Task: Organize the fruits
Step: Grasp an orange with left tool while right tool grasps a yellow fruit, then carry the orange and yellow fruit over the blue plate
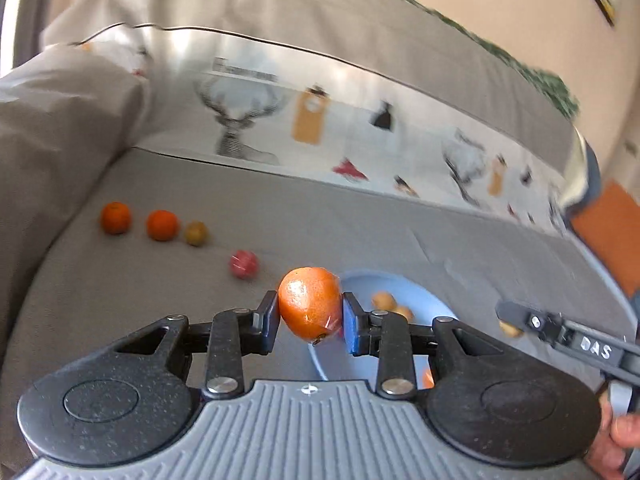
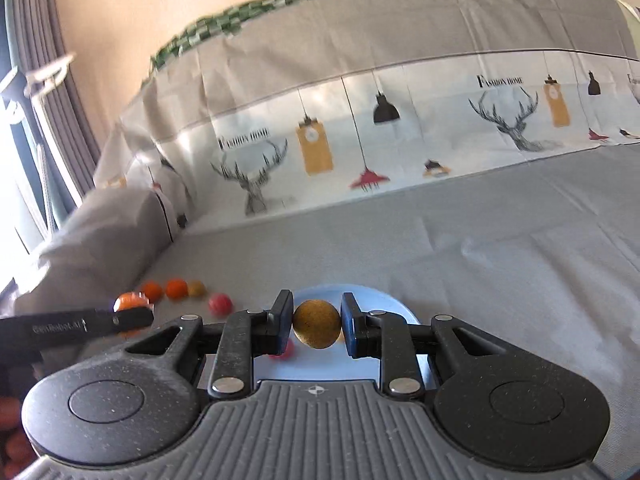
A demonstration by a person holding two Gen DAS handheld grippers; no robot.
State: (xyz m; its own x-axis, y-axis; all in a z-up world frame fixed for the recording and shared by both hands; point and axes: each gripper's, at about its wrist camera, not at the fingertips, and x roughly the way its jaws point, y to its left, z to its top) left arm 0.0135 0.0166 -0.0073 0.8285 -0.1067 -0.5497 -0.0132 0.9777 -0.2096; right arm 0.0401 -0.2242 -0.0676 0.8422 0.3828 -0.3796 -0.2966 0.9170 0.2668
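Observation:
My left gripper (image 1: 310,312) is shut on an orange (image 1: 310,303) and holds it above the near left rim of the light blue plate (image 1: 416,288). My right gripper (image 2: 316,324) is shut on a brown round fruit (image 2: 317,323) over the same plate (image 2: 396,305). The plate holds two small brown fruits (image 1: 384,300); a red fruit (image 2: 285,350) shows under my right gripper. On the grey sheet at the left lie two oranges (image 1: 115,217) (image 1: 161,225), a green-brown fruit (image 1: 195,233) and a red fruit (image 1: 243,264). The right gripper also shows in the left wrist view (image 1: 510,322), the left one in the right wrist view (image 2: 134,312).
A grey bed sheet (image 2: 480,248) covers the surface. A printed cushion back (image 2: 360,140) with deer and lamps runs along the far side. A grey pillow (image 2: 104,232) lies at the left. An orange object (image 1: 608,228) sits at the right edge.

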